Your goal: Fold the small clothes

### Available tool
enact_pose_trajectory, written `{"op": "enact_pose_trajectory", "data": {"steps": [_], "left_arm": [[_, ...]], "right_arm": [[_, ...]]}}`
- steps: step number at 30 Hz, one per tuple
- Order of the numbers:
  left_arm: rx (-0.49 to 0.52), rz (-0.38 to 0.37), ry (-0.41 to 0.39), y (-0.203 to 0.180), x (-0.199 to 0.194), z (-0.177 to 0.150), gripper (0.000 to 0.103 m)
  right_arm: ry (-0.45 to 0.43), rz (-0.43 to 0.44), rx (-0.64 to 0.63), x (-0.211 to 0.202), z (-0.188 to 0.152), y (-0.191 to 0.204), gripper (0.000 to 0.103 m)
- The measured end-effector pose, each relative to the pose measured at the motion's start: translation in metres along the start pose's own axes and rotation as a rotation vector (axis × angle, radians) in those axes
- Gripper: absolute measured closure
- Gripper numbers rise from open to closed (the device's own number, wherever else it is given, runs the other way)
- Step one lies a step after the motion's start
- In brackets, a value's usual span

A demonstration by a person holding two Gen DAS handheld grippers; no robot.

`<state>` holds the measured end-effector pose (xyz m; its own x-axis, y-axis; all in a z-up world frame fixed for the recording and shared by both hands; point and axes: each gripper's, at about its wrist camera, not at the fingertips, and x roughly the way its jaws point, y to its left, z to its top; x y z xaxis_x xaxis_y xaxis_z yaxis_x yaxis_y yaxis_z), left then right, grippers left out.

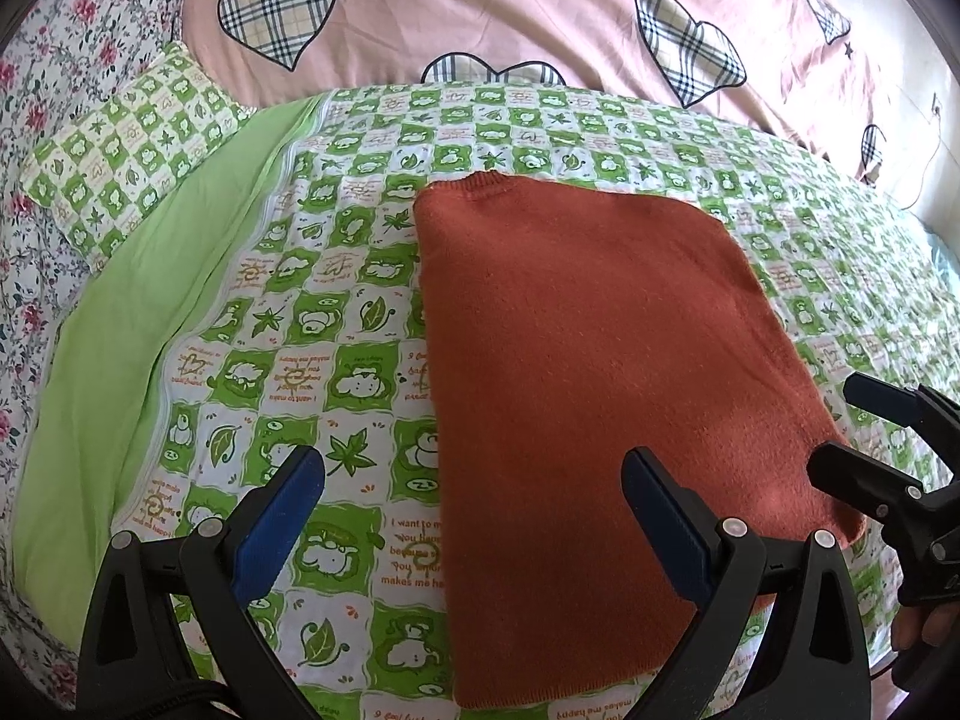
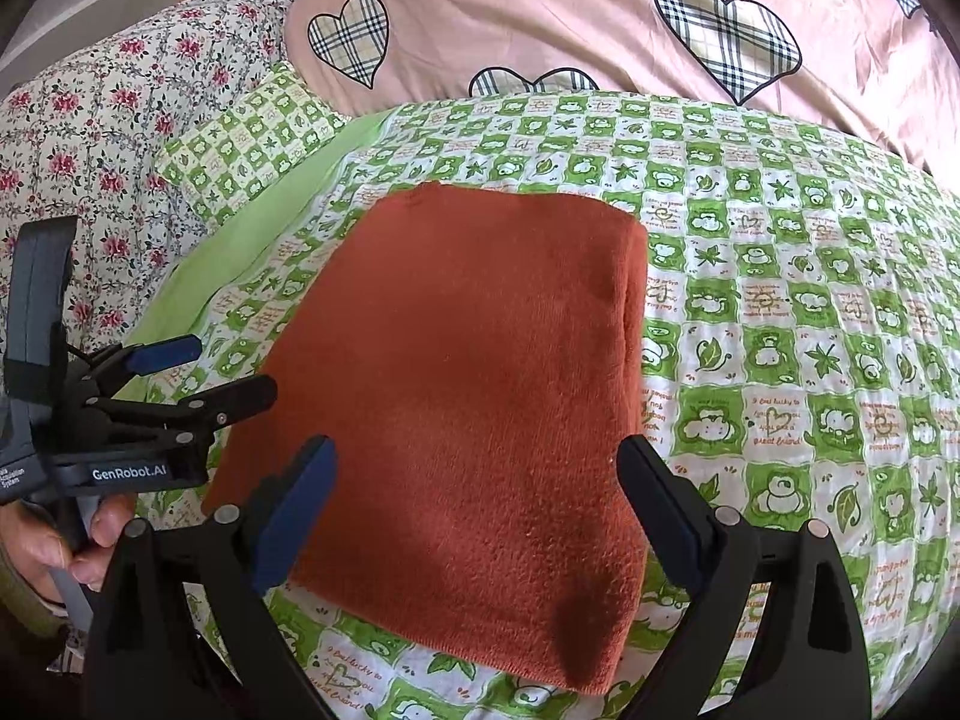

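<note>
Item: rust-orange knit sweater (image 1: pixel 600 372), folded to a compact rectangle with its ribbed edge at the far end. It lies flat on the bed, on the green-and-white checked quilt (image 1: pixel 336 324) printed with leaves and cartoon animals, roughly midway across the quilt and close to the bed's near edge.

Left gripper (image 1: pixel 474 516): jaws spread wide, holding nothing, raised over the sweater's near-left portion; one blue-padded finger is above bare quilt, the other above the knit.

Right gripper (image 2: pixel 477 507): jaws spread wide, empty, straddling the sweater's near end. In the left wrist view it shows at the sweater's near-right corner.

A hand (image 2: pixel 66 546) grips the left gripper's handle at the near-left side.

Surroundings: matching green checked pillow (image 1: pixel 132 150) and a plain green sheet (image 1: pixel 150 312) toward the bed's far-left corner; floral bedding (image 2: pixel 102 138) beyond them; pink duvet with plaid hearts (image 1: pixel 510 6) along the bed's far edge.
</note>
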<state>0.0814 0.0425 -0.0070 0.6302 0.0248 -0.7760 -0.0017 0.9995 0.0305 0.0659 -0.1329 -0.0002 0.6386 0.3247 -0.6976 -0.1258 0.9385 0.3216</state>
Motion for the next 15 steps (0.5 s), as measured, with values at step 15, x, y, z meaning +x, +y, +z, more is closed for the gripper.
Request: {"op": "enact_pose_trajectory", "data": {"steps": [15], "left_arm": [[-0.005,0.020,0.000,-0.0008,-0.0010,-0.0007,0.003]], "right_arm": [[-0.004,0.013,0.031,0.0078,0.0022,-0.0107,0.009]]}}
